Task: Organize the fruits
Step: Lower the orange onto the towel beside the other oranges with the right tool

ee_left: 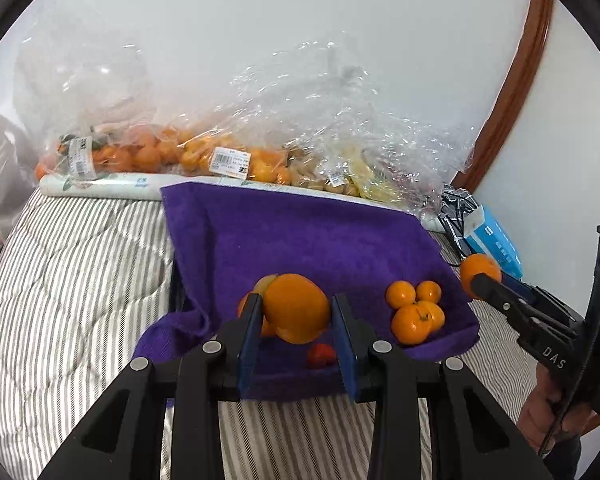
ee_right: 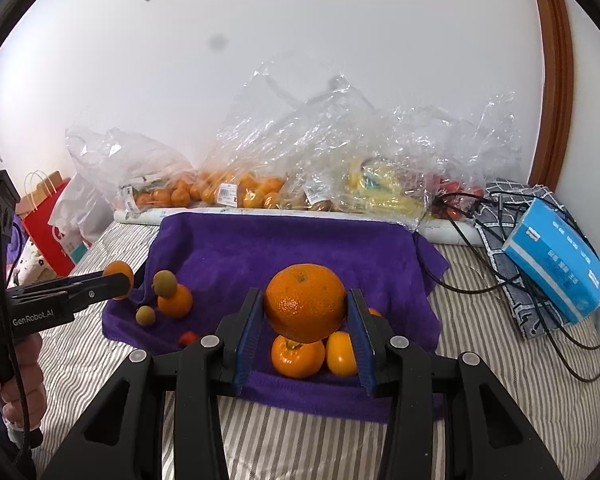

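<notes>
Lower gently: left gripper [ee_left: 296, 312] clamped on one orange [ee_left: 296, 307], right gripper [ee_right: 305, 312] on another orange [ee_right: 305, 302], both above the purple towel [ee_right: 284, 248], perhaps clear of the mandarins [ee_right: 298, 355] beneath; release without crowding.

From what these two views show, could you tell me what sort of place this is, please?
Probably a bedroom at home, with the sorting done on a bed: a striped quilt covers the surface, a purple towel is spread over it as a work mat, and shop-labelled fruit bags lie against a plain white wall.
</notes>
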`<action>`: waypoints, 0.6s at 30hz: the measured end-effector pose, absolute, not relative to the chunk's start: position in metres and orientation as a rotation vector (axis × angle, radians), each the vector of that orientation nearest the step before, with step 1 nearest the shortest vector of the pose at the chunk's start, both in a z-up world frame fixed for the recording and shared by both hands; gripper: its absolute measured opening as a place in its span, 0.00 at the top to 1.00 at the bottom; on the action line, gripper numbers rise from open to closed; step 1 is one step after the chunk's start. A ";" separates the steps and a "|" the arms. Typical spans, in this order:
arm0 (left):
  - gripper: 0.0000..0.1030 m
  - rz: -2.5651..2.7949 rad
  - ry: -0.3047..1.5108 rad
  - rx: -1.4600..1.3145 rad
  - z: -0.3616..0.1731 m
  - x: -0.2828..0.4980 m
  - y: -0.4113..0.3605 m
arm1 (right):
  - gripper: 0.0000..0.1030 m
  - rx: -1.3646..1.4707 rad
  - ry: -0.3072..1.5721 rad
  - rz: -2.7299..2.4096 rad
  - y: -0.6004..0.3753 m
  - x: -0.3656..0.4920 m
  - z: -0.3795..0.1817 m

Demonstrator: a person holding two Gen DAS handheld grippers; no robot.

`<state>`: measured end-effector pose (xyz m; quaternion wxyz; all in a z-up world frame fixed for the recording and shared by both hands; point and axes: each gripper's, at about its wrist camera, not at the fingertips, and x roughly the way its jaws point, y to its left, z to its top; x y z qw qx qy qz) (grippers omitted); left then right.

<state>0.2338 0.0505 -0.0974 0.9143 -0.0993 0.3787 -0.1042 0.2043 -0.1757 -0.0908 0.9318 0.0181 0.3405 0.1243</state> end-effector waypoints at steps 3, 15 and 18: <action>0.68 -0.226 0.779 -0.200 -0.100 0.241 0.044 | 0.59 0.033 0.700 0.252 -0.178 0.215 -0.096; 0.68 -0.241 0.826 -0.208 -0.130 0.274 0.025 | 0.59 0.025 0.757 0.243 -0.180 0.269 -0.130; 0.68 -0.247 0.833 -0.205 -0.134 0.278 0.023 | 0.59 0.022 0.772 0.239 -0.179 0.277 -0.138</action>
